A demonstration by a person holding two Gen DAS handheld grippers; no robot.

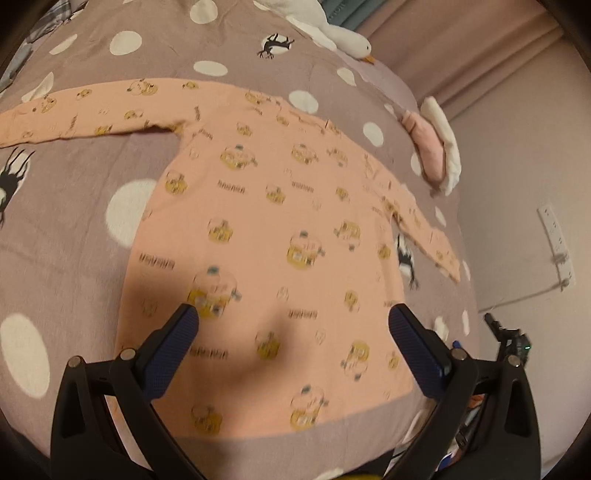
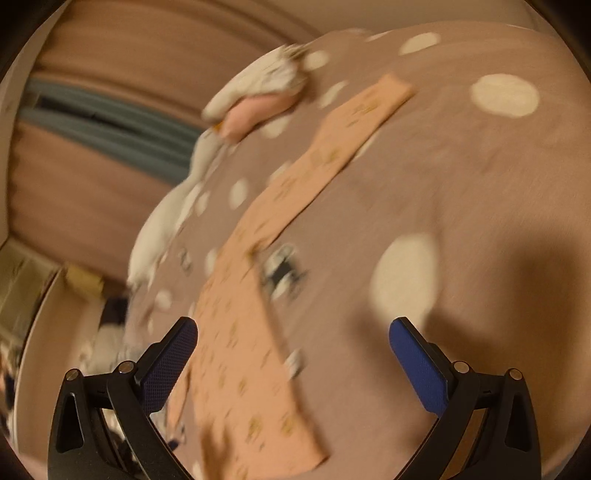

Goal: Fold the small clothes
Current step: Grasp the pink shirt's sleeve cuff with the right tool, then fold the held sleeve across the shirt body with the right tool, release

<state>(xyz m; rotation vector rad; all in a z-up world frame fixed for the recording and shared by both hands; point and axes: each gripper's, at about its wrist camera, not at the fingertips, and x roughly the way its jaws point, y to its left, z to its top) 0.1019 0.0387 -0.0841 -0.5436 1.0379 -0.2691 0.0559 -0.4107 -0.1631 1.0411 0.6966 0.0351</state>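
Both my left gripper (image 1: 293, 321) and right gripper (image 2: 293, 334) are wide open, empty; I should pinch the peach long-sleeved shirt (image 1: 273, 236) hem below the fingers.

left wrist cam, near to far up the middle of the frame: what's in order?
Left gripper → peach printed shirt spread flat → polka-dot bedspread → white goose plush at the far edge.
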